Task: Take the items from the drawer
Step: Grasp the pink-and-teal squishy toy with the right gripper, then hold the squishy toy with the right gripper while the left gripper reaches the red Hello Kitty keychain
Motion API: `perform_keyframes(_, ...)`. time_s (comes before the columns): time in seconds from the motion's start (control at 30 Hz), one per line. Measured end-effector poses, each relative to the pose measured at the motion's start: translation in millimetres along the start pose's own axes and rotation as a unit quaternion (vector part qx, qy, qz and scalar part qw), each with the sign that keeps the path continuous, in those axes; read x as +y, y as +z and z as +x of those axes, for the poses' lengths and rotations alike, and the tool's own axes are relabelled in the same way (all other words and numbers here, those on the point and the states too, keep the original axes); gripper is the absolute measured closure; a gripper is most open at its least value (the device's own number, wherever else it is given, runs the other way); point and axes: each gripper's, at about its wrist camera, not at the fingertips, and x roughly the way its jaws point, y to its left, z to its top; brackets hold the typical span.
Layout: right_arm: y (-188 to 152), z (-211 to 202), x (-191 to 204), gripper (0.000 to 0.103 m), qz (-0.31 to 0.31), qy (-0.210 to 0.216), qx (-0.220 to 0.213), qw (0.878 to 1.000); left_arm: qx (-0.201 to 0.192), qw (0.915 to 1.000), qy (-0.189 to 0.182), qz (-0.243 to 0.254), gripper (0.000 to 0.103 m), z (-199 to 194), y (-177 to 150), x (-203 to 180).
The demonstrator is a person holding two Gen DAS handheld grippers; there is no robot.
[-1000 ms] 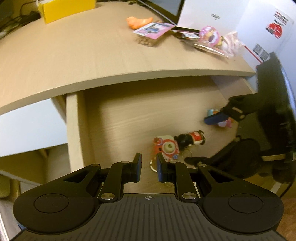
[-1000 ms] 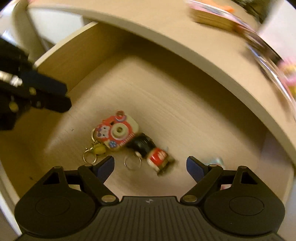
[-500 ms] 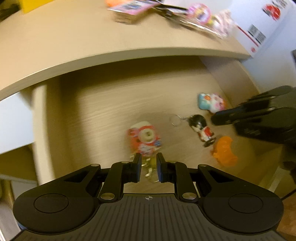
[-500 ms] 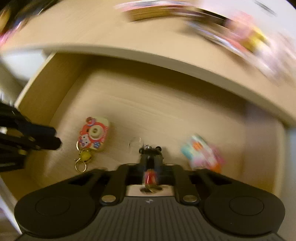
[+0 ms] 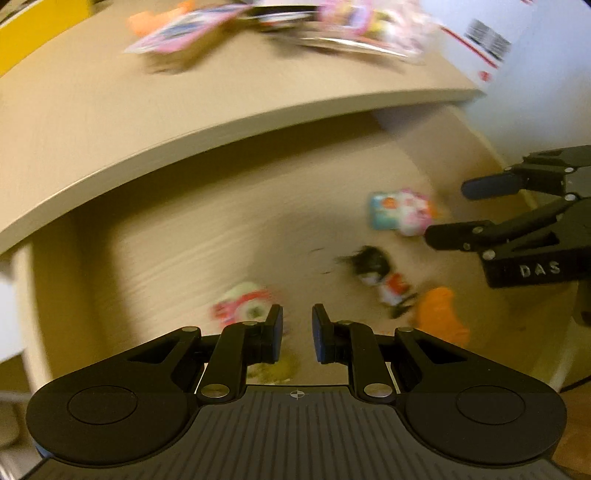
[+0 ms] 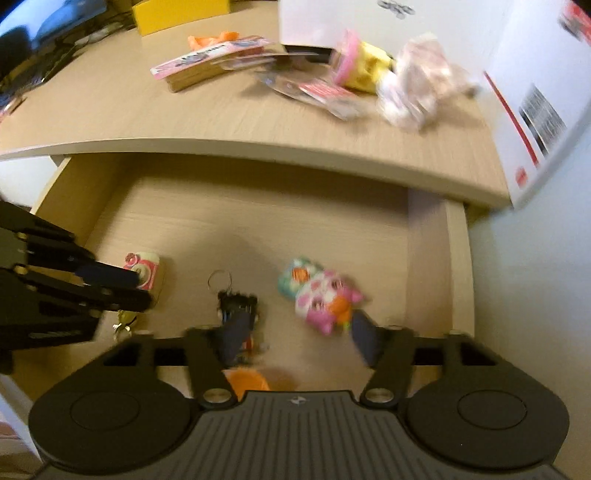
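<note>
The open drawer (image 6: pixel 428 258) holds a pink camera keychain (image 5: pixel 243 308) (image 6: pixel 142 269), a black-haired figure keychain (image 5: pixel 376 273) (image 6: pixel 236 302), a pastel plush toy (image 5: pixel 400 210) (image 6: pixel 317 295) and an orange piece (image 5: pixel 441 317) (image 6: pixel 247 380). My left gripper (image 5: pixel 297 332) (image 6: pixel 142 288) hangs over the camera keychain, its jaws a narrow gap apart with nothing between them. My right gripper (image 6: pixel 300 336) (image 5: pixel 447 210) is opening. Its blurred fingers straddle bare drawer floor, with the figure at the left finger and the plush toy by the right one. Neither pad presses on anything.
Above the drawer, the desk top (image 6: pixel 110 110) carries pink packets (image 6: pixel 214 62), a yellow and pink plush (image 6: pixel 362 66) and a pale bag (image 6: pixel 421 85). A white carton (image 6: pixel 524 92) stands at its right end and a yellow box (image 6: pixel 177 11) at the back.
The right gripper's jaws went from wide apart to shut at the figure keychain and now stand apart again; the figure lies on the drawer floor. The left gripper has drifted over the camera keychain.
</note>
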Motion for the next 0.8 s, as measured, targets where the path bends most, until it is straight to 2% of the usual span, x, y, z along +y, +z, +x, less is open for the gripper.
perform_keyframes(0.2,24,55,-3,0.037,-0.030,-0.036,0.054,0.997,0.008,0.9981,0.025,-0.055,0.084,-14,-14,29)
perform_keyframes(0.27,28,64,-6,0.043,-0.023,-0.032,0.070,0.997,0.010,0.9973,0.024,-0.069,0.084,-17,-18,33)
perform_keyframes(0.43,27,40,-7,0.050,0.019,-0.008,0.051,0.998,0.022,0.9939,0.038,-0.101,0.084,-7,-22,40)
perform_keyframes(0.53,16,13,-4,0.050,0.040,0.005,0.030,0.999,0.010,0.9932,0.020,-0.114,0.084,-3,-18,38)
perform_keyframes(0.6,5,-1,-1,0.050,0.052,0.019,0.020,0.998,-0.005,0.9947,-0.007,-0.102,0.084,-1,-12,27)
perform_keyframes(0.67,-6,-10,3,0.050,0.061,0.025,0.012,0.998,-0.018,0.9971,-0.023,-0.070,0.084,3,-7,11)
perform_keyframes(0.8,-19,-24,15,0.050,0.062,0.013,-0.010,0.998,-0.016,0.9997,-0.005,0.019,0.084,27,0,-23)
